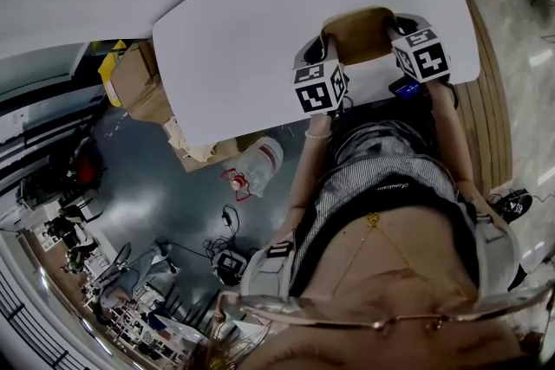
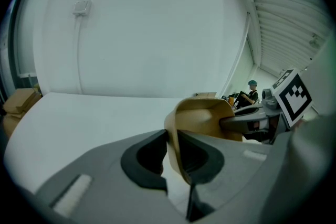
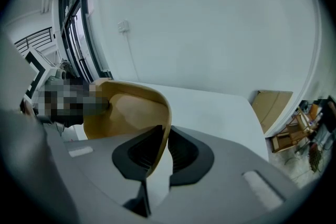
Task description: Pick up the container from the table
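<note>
The container (image 1: 355,35), at the table's (image 1: 243,39) near edge, is being pinched by opposite rim walls in the left tongs (image 2: 172,152) and right tongs (image 3: 164,152); it is being judged light, thin-walled and slightly flexible.

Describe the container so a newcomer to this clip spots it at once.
Start at the big white table; at its edge nearest the person is a tan, thin-walled open container. It is the only thing pinched at opposite walls by the left gripper and right gripper.
</note>
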### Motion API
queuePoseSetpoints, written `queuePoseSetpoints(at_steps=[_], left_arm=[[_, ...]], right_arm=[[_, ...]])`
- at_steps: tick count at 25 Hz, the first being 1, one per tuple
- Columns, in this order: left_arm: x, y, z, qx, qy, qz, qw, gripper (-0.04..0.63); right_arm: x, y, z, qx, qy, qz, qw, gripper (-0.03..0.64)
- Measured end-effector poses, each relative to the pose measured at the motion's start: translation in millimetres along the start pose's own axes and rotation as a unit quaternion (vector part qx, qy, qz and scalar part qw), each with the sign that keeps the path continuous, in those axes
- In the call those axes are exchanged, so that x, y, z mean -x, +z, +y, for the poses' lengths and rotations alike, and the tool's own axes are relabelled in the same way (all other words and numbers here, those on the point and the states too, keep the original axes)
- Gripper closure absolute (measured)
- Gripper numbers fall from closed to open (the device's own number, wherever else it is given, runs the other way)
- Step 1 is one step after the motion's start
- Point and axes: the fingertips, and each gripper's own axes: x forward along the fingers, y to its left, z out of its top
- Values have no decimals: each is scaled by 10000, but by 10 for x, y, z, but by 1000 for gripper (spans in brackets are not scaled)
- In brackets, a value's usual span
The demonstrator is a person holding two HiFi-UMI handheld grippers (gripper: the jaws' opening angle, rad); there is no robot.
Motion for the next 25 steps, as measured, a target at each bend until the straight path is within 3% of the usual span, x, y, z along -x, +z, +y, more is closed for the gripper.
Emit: queuePoseSetpoints(at_steps=[25], left_arm=[[400, 524, -23, -231, 71, -751, 9969, 555]], right_arm=[[414, 603, 131, 300, -96, -851, 9959, 558]])
